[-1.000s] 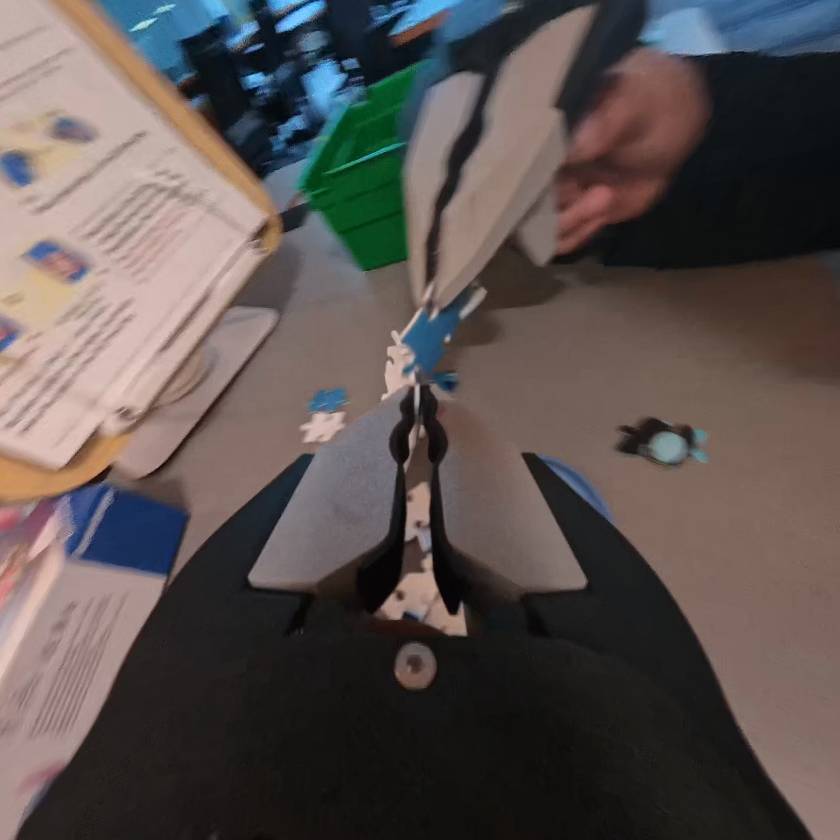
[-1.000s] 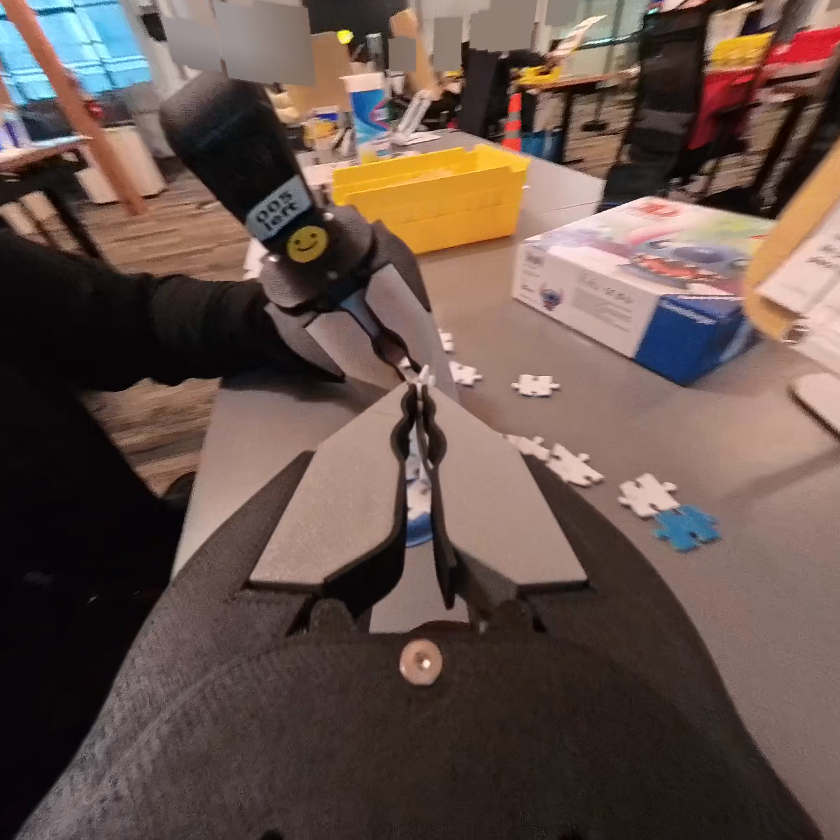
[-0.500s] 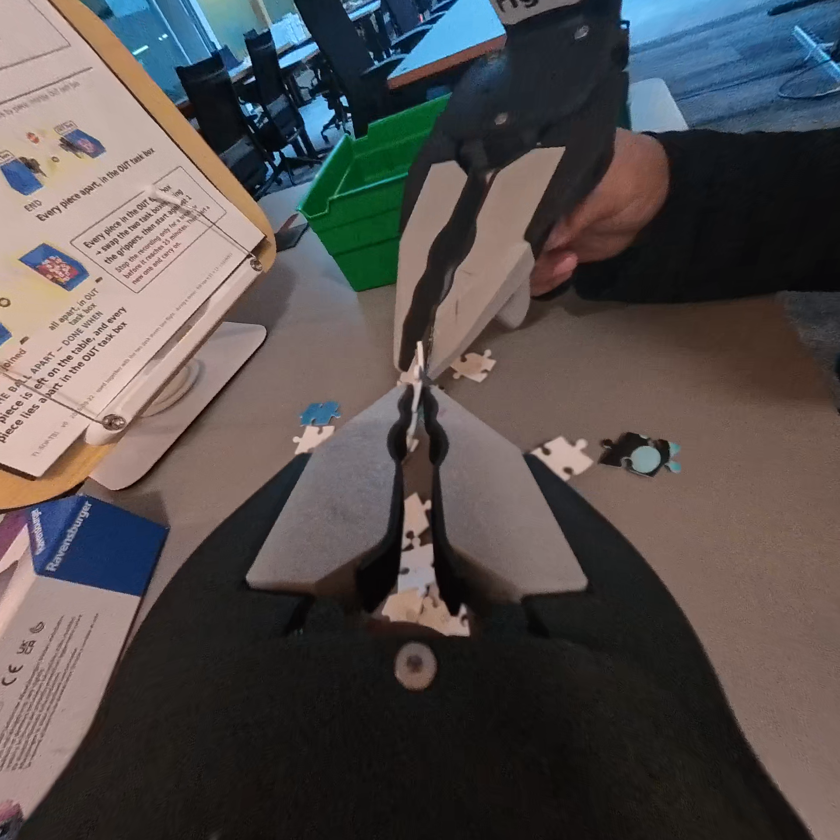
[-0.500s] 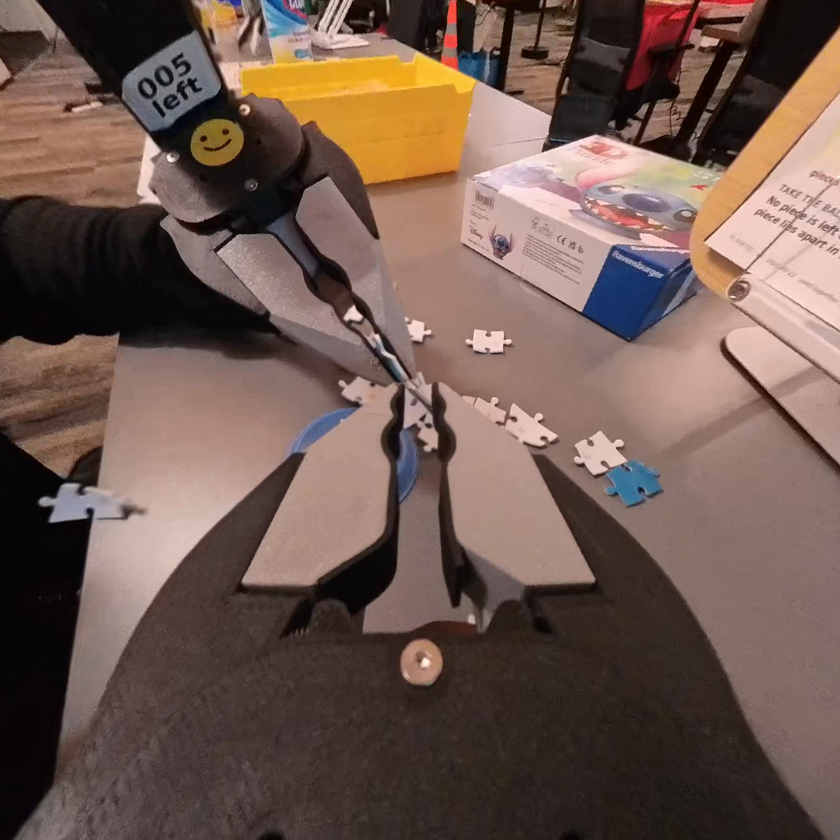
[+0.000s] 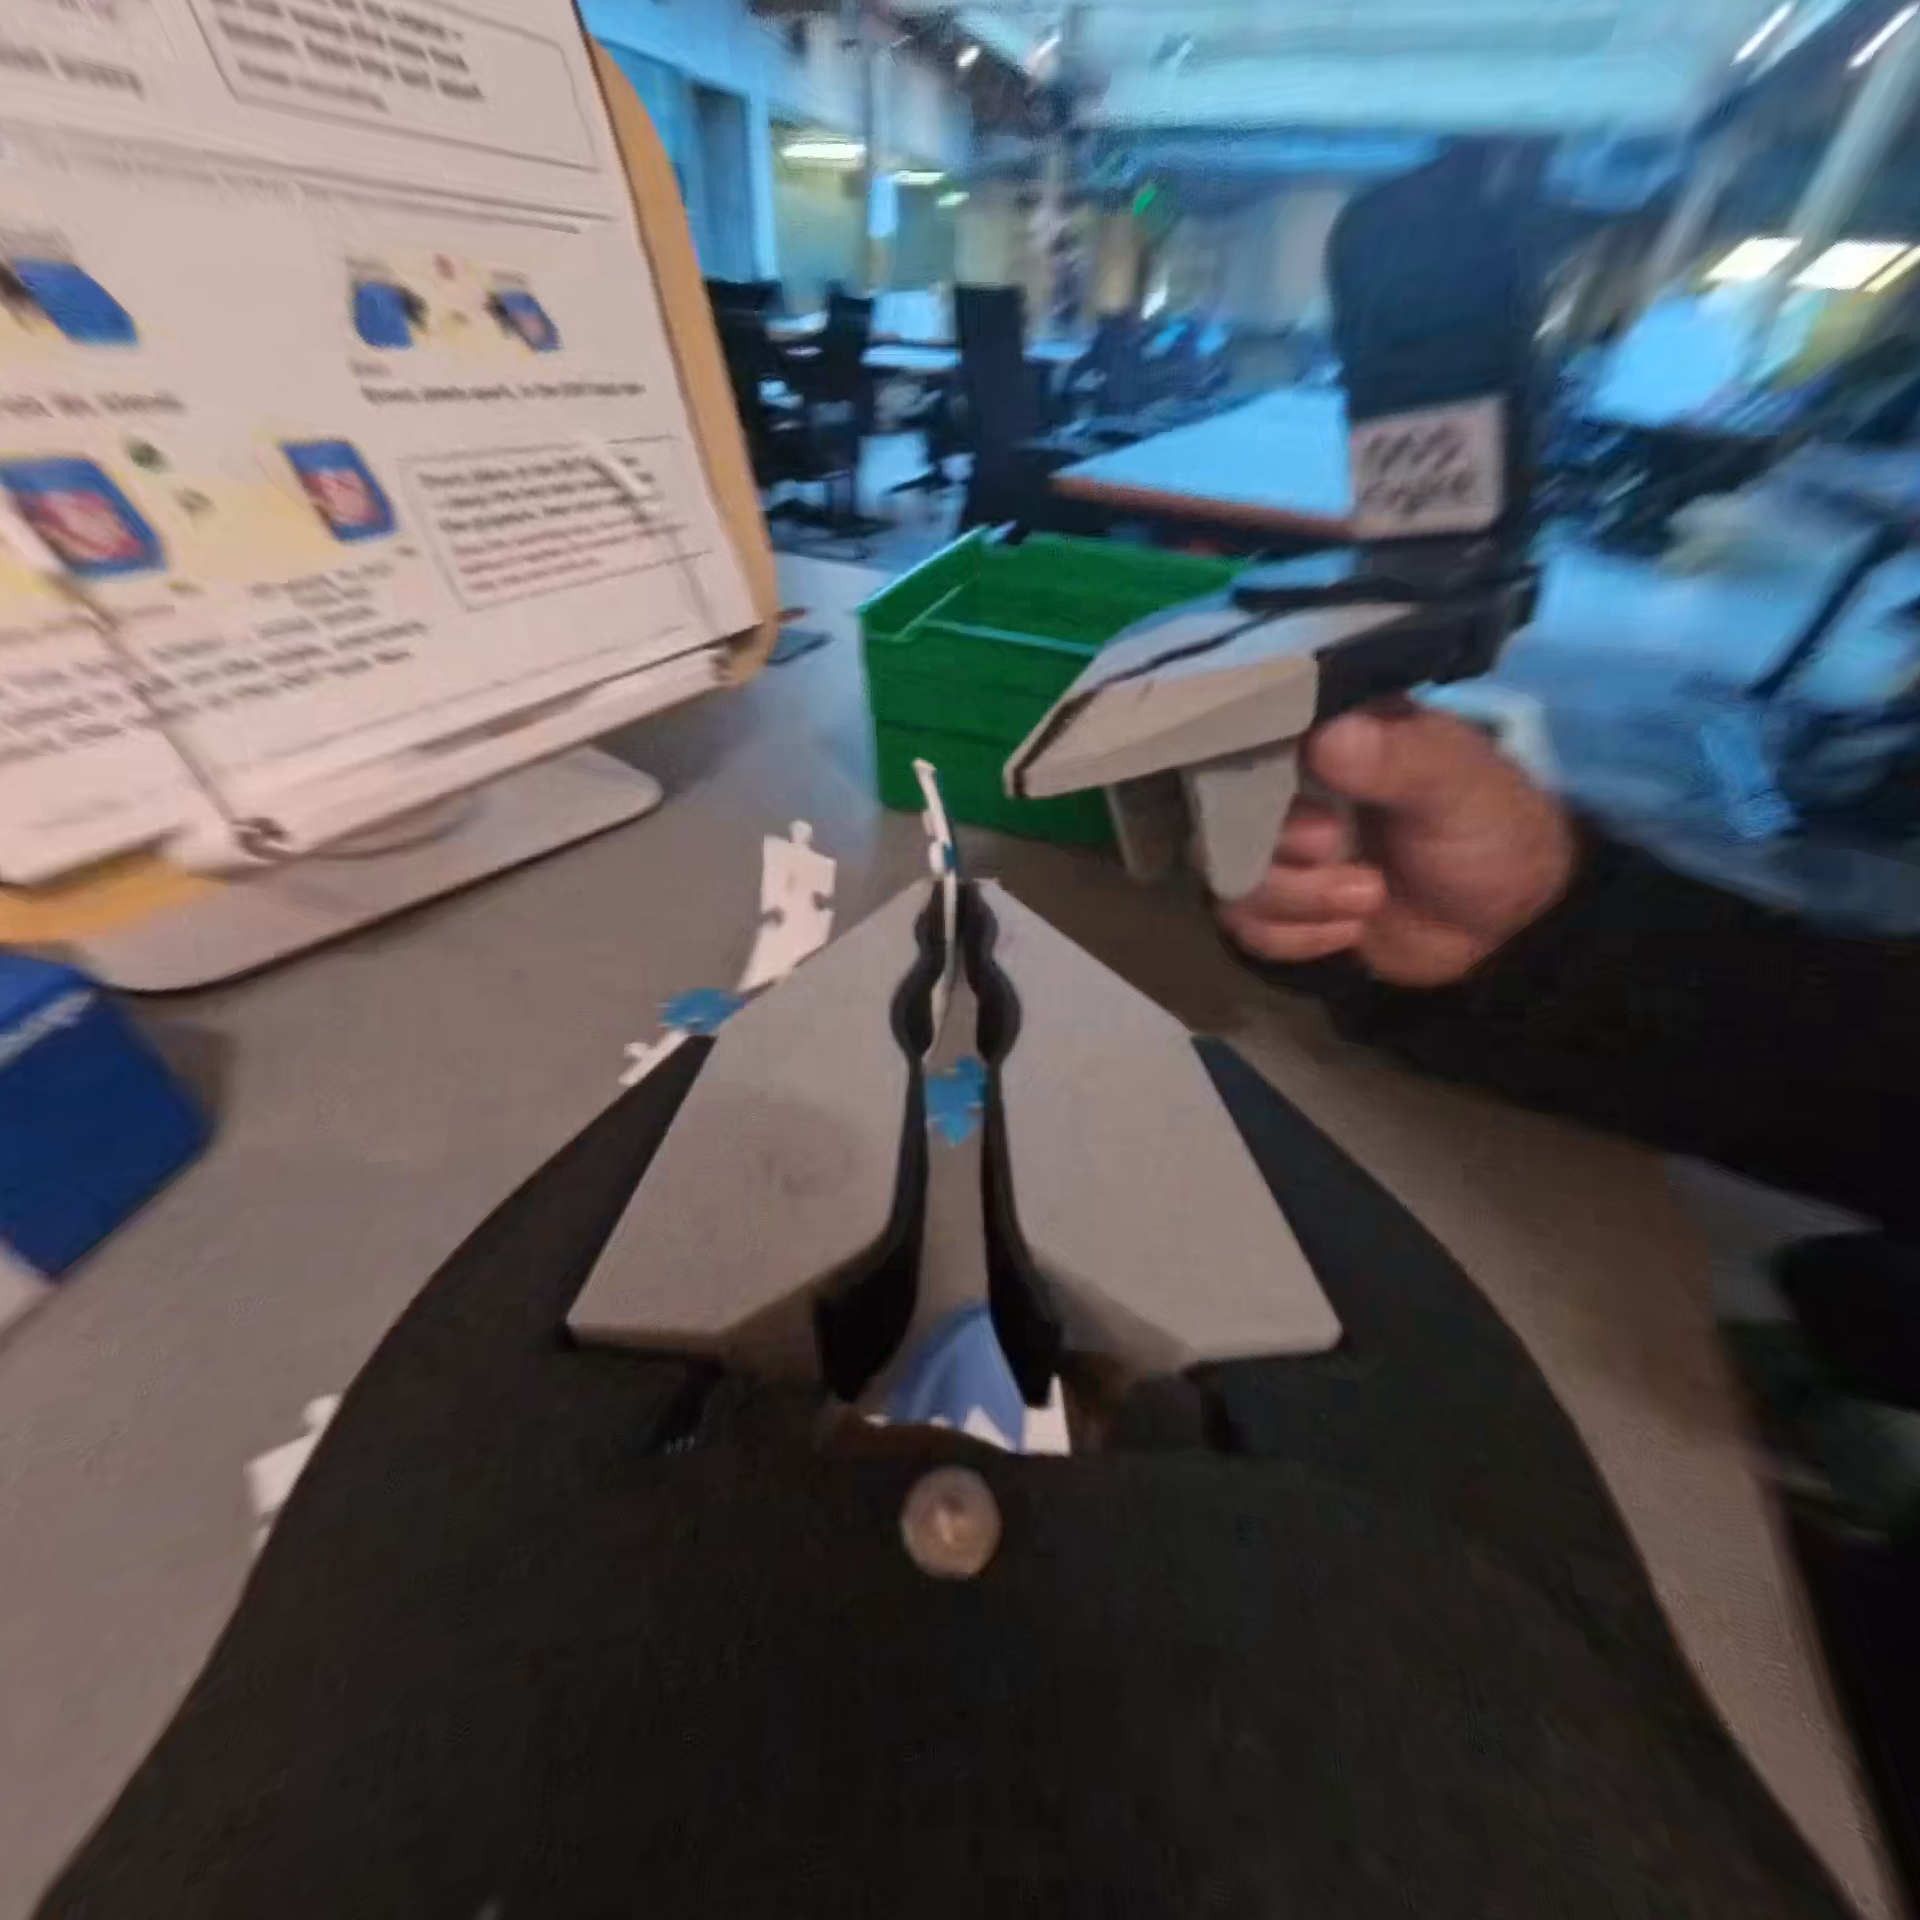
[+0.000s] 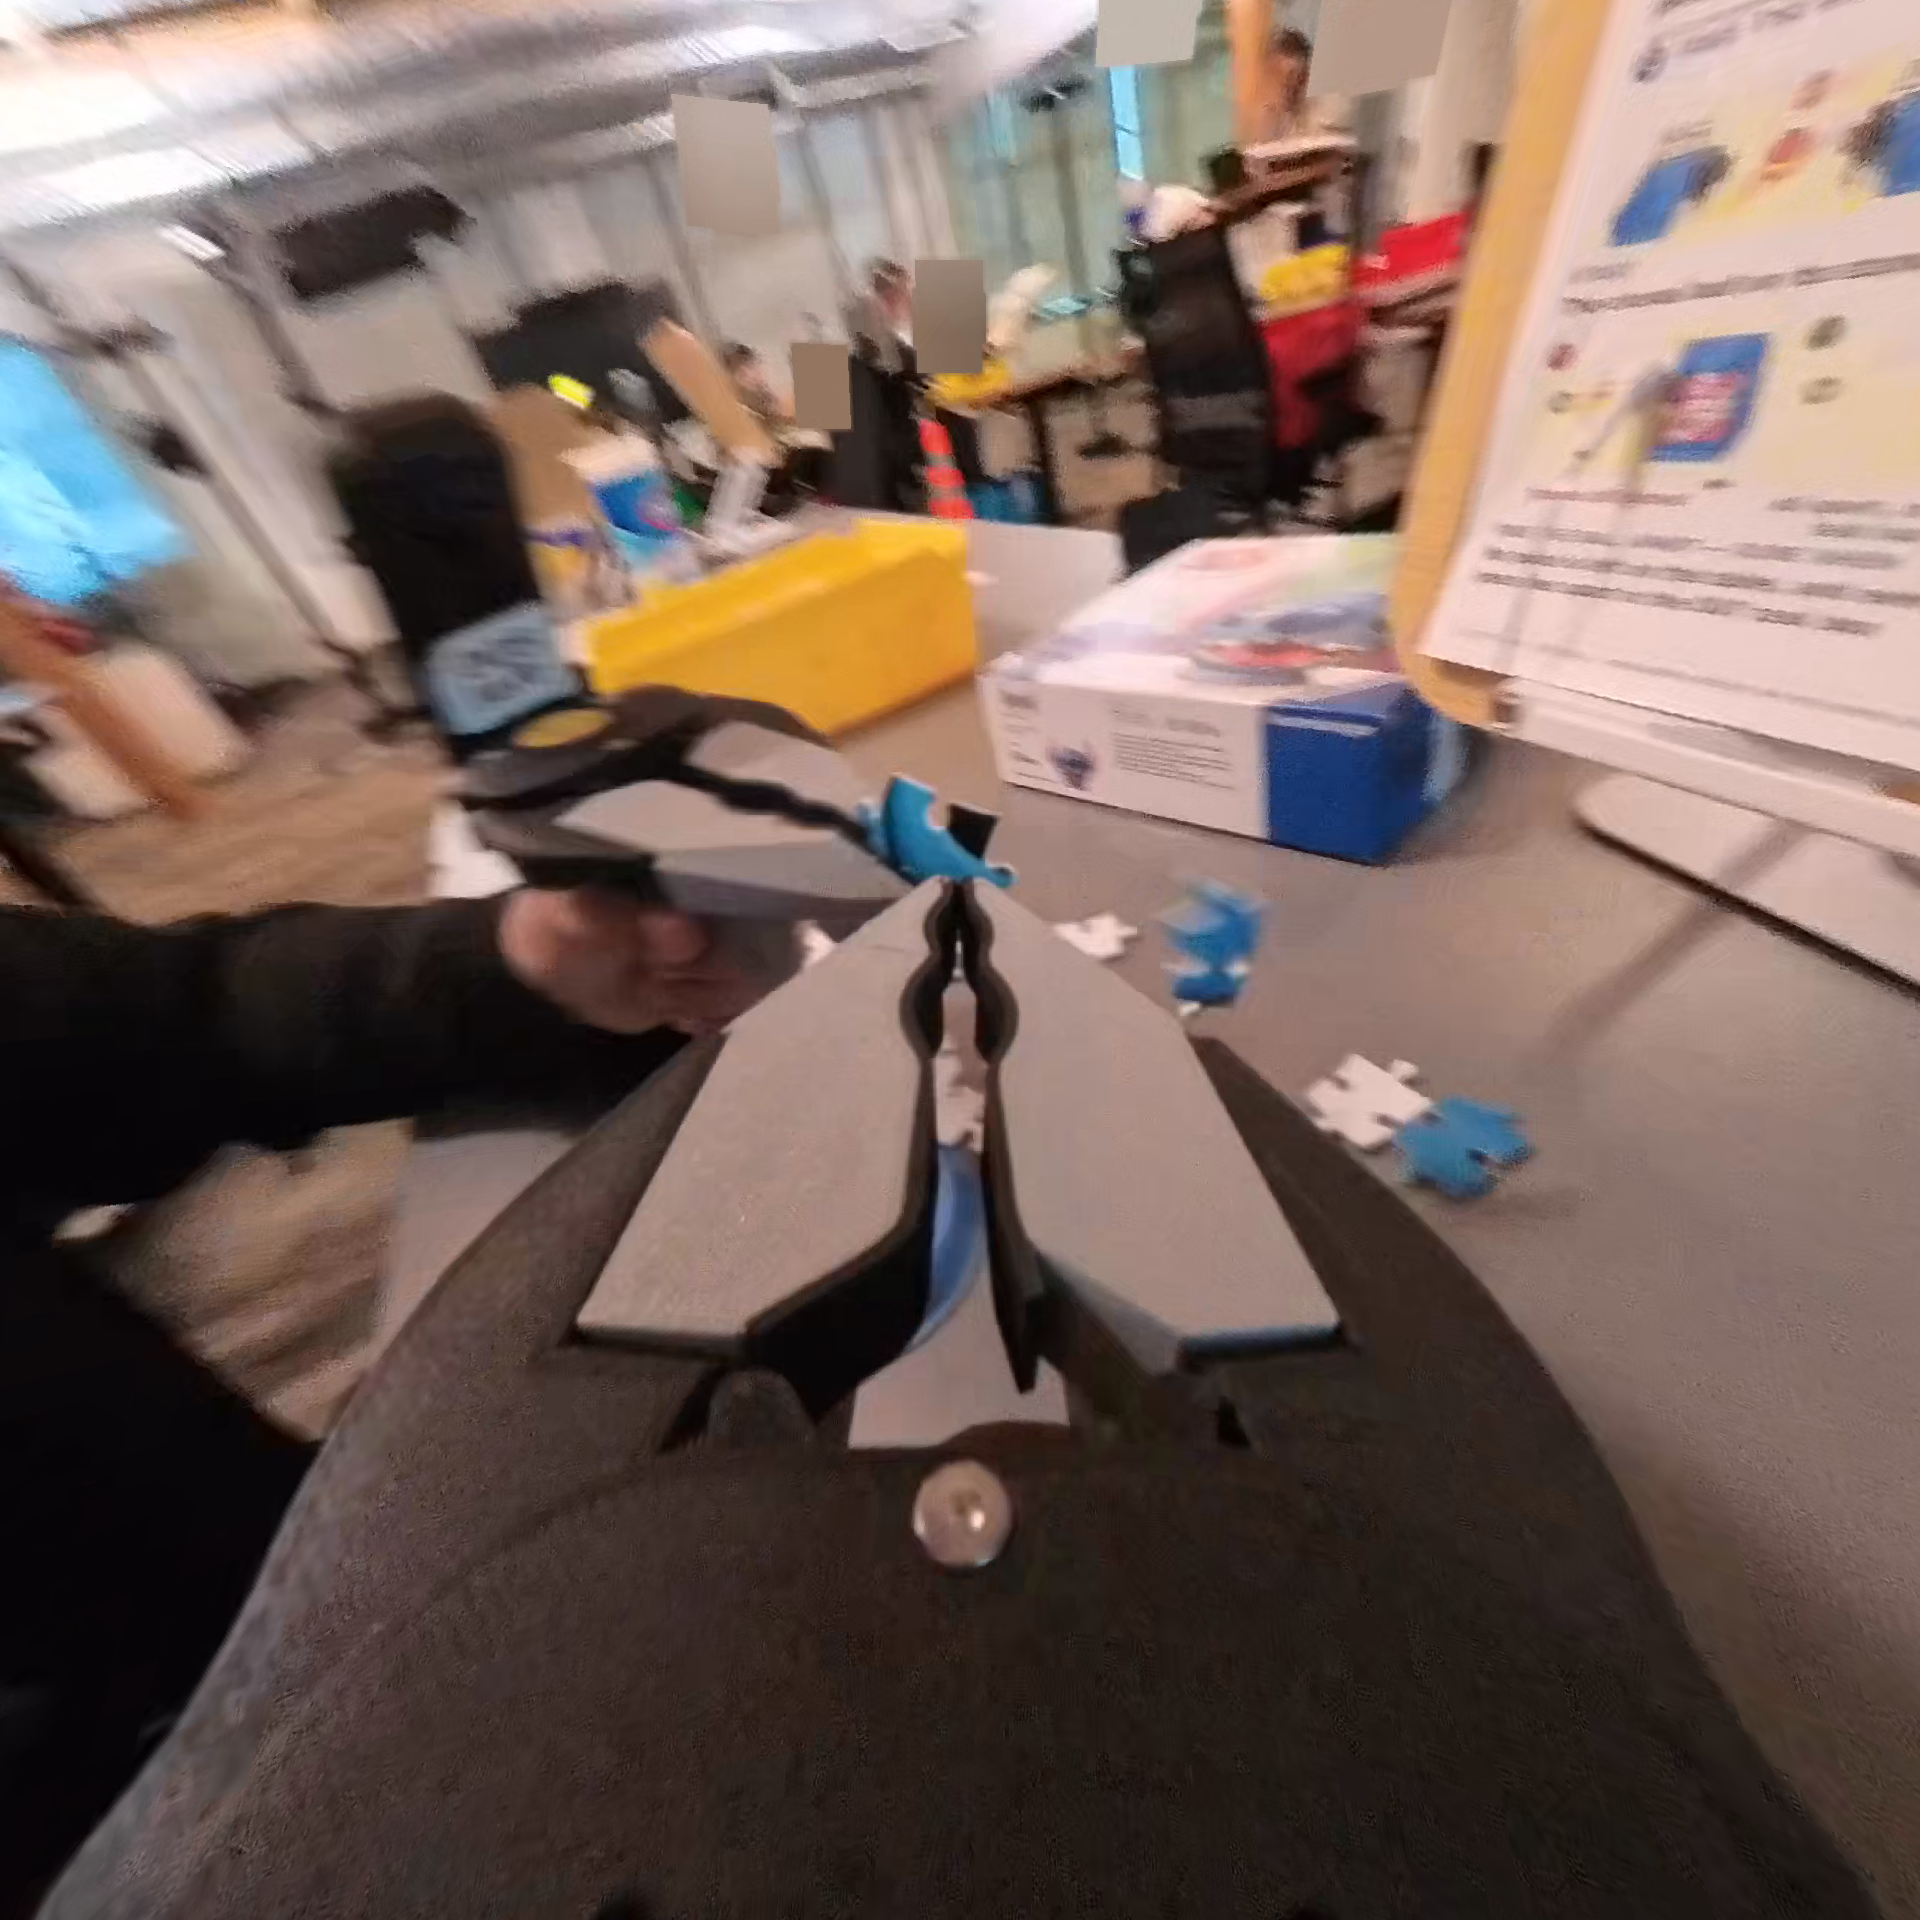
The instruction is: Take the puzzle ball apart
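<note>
The left tongs (image 5: 951, 891) pinch a thin, light, bendable blue-and-white cardboard puzzle piece (image 5: 938, 831) by its edge, best gripped across its flat faces, while the right tongs (image 6: 961, 906) are closed, whether on anything I cannot tell.

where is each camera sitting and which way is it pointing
left wrist view: on the left tongs, looking along them across the grey table to the green bin; the right tongs and hand show ahead right.
right wrist view: on the right tongs, looking across the table to the yellow bin and puzzle box; the left tongs and a black sleeve show at left.
shared: table, instruction board, loose puzzle pieces, each other's tongs.
</note>
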Demonstrator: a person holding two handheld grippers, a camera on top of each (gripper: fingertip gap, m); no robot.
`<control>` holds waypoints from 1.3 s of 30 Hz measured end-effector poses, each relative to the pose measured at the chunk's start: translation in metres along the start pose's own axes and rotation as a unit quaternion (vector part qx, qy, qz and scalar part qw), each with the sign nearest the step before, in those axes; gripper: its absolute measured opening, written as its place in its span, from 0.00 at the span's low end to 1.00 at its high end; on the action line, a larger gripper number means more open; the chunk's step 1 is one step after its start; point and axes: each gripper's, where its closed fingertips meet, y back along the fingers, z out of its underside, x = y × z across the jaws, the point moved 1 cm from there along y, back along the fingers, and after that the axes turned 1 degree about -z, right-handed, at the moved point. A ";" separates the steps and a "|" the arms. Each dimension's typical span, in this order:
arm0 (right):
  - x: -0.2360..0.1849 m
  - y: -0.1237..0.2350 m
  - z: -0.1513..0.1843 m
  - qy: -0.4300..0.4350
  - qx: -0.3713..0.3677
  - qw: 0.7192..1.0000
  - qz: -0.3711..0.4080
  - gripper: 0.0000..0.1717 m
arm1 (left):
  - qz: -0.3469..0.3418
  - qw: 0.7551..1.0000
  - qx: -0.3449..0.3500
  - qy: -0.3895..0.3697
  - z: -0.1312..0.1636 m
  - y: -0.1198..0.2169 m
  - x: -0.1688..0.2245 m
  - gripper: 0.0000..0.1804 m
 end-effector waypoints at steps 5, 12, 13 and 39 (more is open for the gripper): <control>0.004 0.000 0.008 0.003 -0.031 1.000 0.004 0.00 | 0.071 0.997 -0.005 0.017 0.005 0.015 -0.006 0.00; -0.043 -0.012 0.028 0.034 -0.083 0.988 -0.123 0.00 | 0.171 0.982 -0.078 -0.009 0.025 0.018 0.031 0.00; -0.049 -0.012 0.031 0.025 -0.091 0.984 -0.148 0.00 | 0.192 0.977 -0.088 -0.009 0.027 0.019 0.038 0.00; -0.035 -0.016 0.022 0.098 -0.062 0.991 -0.060 0.00 | 0.117 0.985 -0.126 -0.022 0.037 0.011 0.019 0.03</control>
